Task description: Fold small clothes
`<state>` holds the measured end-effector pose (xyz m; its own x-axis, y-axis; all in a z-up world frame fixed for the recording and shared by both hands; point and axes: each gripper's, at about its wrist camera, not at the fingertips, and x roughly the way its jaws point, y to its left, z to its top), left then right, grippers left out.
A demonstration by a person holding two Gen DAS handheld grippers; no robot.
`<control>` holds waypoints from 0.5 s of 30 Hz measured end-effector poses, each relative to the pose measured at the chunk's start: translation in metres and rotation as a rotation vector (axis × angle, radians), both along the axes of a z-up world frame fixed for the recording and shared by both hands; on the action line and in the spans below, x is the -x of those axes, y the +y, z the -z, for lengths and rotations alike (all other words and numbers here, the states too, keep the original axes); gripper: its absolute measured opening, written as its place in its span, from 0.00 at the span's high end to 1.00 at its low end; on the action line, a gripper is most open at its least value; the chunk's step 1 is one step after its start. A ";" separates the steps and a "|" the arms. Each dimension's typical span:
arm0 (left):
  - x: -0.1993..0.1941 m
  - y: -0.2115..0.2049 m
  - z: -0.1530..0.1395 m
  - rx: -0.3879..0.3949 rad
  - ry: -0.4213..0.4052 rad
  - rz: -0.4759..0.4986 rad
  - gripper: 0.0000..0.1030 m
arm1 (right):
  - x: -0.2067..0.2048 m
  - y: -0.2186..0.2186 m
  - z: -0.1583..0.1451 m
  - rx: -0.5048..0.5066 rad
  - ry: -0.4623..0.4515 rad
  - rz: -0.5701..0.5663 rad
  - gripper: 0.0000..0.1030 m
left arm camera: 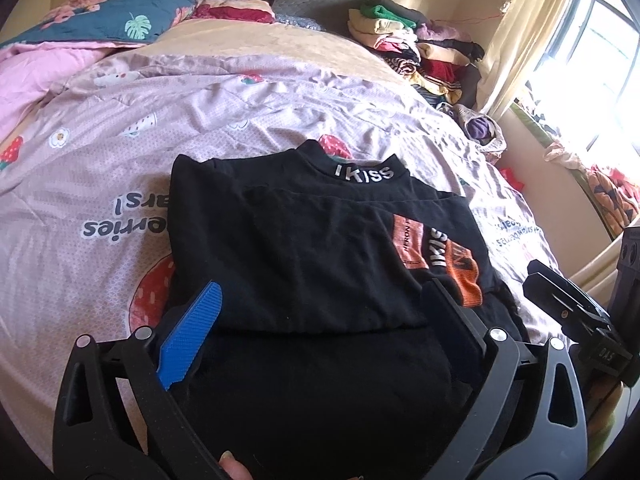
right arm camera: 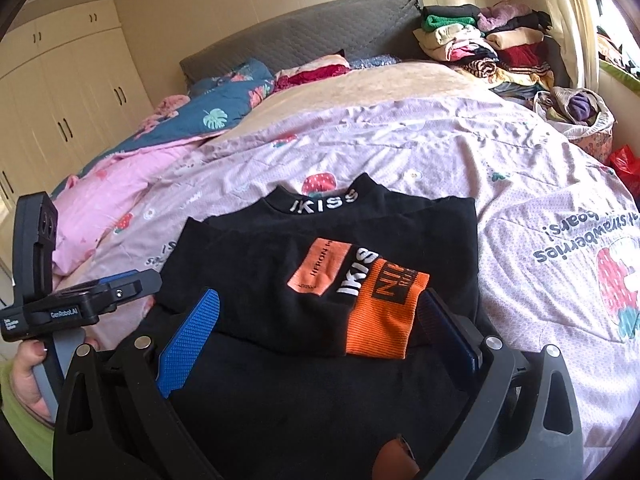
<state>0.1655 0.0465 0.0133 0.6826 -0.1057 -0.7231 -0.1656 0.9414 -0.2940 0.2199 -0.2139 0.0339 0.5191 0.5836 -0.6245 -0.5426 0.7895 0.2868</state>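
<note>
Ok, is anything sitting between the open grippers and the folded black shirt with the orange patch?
Nothing visible. The folded black shirt with the orange patch lies flat on the pink strawberry-print bedsheet, directly ahead of the left gripper and right gripper. Both are open, with only shirt fabric below them.

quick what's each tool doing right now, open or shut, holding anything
Left tool: open wide, holding nothing; the black shirt lies on the bed below it.
Right tool: open wide, holding nothing, over the same shirt.
</note>
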 end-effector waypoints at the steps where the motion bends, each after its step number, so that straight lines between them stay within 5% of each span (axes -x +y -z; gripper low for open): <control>1: 0.001 0.000 -0.002 0.001 -0.004 0.002 0.09 | 0.002 -0.002 -0.002 -0.006 -0.003 0.004 0.04; 15: 0.017 -0.007 -0.021 0.020 -0.050 0.035 0.09 | 0.022 -0.028 -0.031 -0.085 -0.032 0.040 0.04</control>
<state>0.1489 0.0399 0.0338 0.7138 -0.1439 -0.6854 -0.1173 0.9403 -0.3195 0.1976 -0.2416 0.0647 0.5614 0.6123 -0.5567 -0.5213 0.7841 0.3368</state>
